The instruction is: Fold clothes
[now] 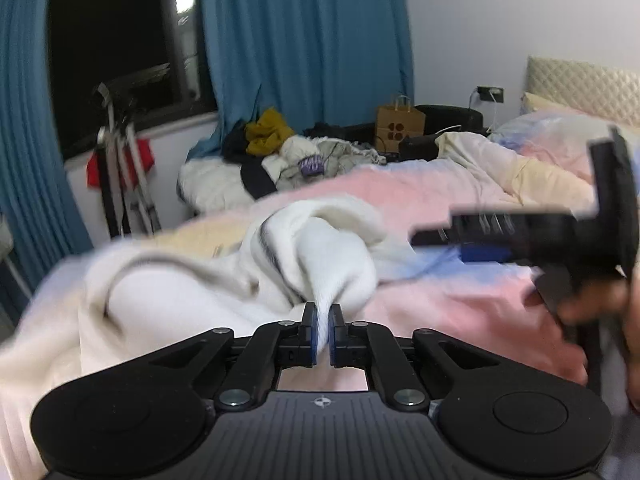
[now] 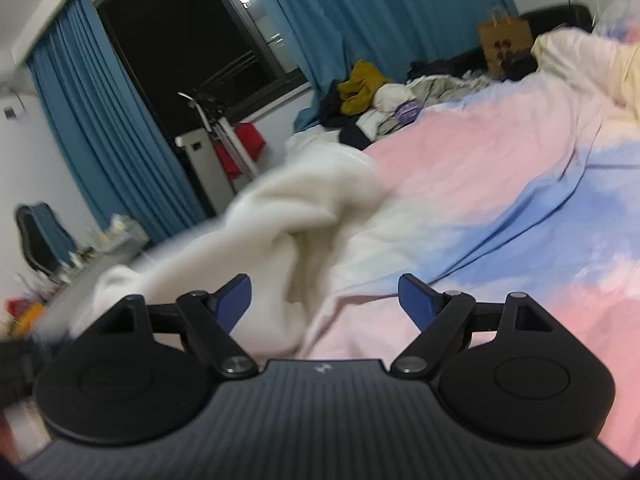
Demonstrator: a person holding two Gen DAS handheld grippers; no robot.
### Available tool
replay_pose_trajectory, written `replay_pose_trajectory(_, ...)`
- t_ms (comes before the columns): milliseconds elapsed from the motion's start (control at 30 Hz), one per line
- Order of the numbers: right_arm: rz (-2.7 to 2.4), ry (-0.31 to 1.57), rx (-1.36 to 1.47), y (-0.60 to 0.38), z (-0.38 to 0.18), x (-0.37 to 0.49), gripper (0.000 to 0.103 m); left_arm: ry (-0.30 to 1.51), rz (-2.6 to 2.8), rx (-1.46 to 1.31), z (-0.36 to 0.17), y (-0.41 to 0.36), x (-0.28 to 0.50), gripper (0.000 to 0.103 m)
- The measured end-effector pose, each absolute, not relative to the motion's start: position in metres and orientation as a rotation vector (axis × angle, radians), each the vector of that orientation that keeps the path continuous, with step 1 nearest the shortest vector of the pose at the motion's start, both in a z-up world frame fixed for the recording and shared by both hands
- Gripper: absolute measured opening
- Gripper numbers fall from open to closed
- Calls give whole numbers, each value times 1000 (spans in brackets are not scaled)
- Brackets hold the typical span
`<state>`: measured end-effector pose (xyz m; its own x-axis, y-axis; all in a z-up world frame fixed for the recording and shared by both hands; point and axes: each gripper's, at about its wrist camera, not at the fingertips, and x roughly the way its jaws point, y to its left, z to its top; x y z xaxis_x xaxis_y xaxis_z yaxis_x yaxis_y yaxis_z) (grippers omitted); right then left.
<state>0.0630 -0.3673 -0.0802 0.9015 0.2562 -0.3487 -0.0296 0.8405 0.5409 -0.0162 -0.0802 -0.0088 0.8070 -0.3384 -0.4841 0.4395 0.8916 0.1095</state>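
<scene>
A white garment with a dark stripe lies bunched on the pink and blue bedspread. My left gripper is shut on a fold of this garment, and the cloth rises in a peak from between its blue pads. In the left wrist view my right gripper shows blurred at the right, held by a hand, just beyond the garment. In the right wrist view the right gripper stands open, its pads wide apart. The white garment lies ahead of it and under the left finger, and neither pad presses on it.
A heap of mixed clothes sits at the bed's far side, with a brown paper bag behind it. Blue curtains frame a dark window. A folding rack stands by the wall. Pillows and a padded headboard are at the right.
</scene>
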Motion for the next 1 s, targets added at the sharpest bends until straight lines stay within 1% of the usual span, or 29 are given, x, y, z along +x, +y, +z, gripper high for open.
replay_pose_trajectory(100,214,458,661,-373,-79,65,82,498,-390,140,-21,-68,-29,4)
replay_pose_trajectory(267,238,502,801,-384,-84,89,80,524,-384,46,-25,-55,-34,4)
replay_pose_trajectory(400,230,564,868,-393,-97,138,79,520,-397,-26,-32,-47,-32,4)
replay_pose_trajectory(433,220,588,885,-395,-103,151,77,519,-401,-44,-34,-45,-32,4)
replay_pose_trajectory(467,211,606,906,-398,-109,163,70,519,-405,-62,-34,-42,-30,4)
replay_pose_trajectory(533,202,628,951,-403,-119,188,69,519,-413,-110,-34,-36,-25,4)
replay_pose_trajectory(633,146,637,948,-409,-122,227,69,520,-423,-158,-38,-30,-17,4)
replay_pose_trajectory(733,53,660,888,-414,-122,266,69,501,-453,-203,-43,-22,-11,4)
replay_pose_trajectory(767,25,686,865,-414,-123,280,67,490,-467,-219,-45,-20,-9,4)
replay_pose_trajectory(800,7,714,839,-413,-123,292,49,481,-480,-232,-47,-17,-7,4)
replay_pose_trajectory(833,-2,741,811,-410,-122,301,37,480,-487,-236,-47,-16,-5,4)
replay_pose_trajectory(867,-11,769,783,-408,-121,311,21,478,-493,-240,-48,-15,-3,4)
replay_pose_trajectory(900,-19,785,730,-402,-116,320,14,478,-501,-249,-50,-14,-2,4)
replay_pose_trajectory(933,-23,780,661,-395,-106,326,11,473,-512,-262,-51,-12,-2,4)
replay_pose_trajectory(967,-23,764,595,-389,-94,330,8,464,-520,-270,-53,-11,-1,4)
replay_pose_trajectory(1000,-19,738,549,-383,-82,332,8,455,-529,-278,-54,-9,1,4)
